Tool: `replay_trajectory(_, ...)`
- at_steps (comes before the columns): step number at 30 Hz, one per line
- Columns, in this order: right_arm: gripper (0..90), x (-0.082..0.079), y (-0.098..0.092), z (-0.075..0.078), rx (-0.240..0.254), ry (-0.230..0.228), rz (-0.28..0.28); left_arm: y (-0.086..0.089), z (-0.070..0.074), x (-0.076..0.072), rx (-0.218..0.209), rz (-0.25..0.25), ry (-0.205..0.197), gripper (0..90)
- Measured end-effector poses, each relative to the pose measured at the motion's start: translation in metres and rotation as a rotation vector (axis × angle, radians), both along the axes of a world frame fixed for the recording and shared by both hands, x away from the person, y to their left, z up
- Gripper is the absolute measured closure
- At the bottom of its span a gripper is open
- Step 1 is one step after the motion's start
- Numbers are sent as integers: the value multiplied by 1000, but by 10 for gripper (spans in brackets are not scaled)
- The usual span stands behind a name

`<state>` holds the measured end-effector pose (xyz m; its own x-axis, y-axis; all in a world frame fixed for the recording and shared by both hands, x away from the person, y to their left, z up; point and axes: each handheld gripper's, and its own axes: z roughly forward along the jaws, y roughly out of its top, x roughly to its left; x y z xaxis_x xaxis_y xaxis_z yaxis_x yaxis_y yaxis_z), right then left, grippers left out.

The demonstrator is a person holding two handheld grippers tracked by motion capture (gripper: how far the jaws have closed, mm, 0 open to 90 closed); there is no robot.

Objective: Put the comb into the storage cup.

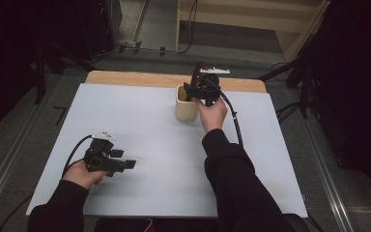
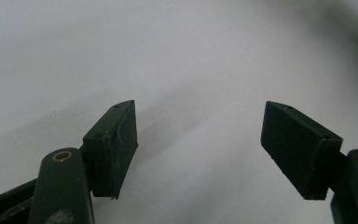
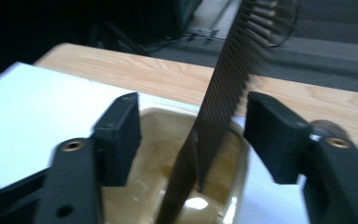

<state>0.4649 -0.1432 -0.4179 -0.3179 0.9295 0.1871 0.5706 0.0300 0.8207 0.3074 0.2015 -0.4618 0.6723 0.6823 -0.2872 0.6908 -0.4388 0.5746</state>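
In one cup [image 3: 223, 186], one comb [image 3: 228, 79]

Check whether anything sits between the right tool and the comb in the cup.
Nothing visible does. The right tool is open right over the cup, one jaw on each side of the comb that stands in it, with only open gaps between the jaws and the comb.
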Motion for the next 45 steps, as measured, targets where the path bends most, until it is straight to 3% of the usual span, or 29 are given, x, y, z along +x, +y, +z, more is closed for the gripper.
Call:
replay_trajectory(2, 288, -2, -1, 0, -23, -3, -10, 0, 0, 0, -3, 2, 0, 277)
replay_trajectory(13, 253, -14, -22, -1, 33, 2, -15, -2, 0, 2, 3, -5, 1, 277)
replay_trajectory(23, 258, -27, -31, 0, 76, 23, 28, -1, 2, 5, -7, -2, -5, 277)
replay_trajectory(31, 259, -38, -33, 4, 82, 26, 68, -2, 3, 8, -7, -7, -7, 277)
replay_trajectory(36, 266, -47, -34, 4, 52, 20, 79, 0, 3, 9, -9, -5, -8, 277)
replay_trajectory(45, 263, -63, -39, 2, 80, 40, 125, 1, 4, 11, -9, -7, -11, 277)
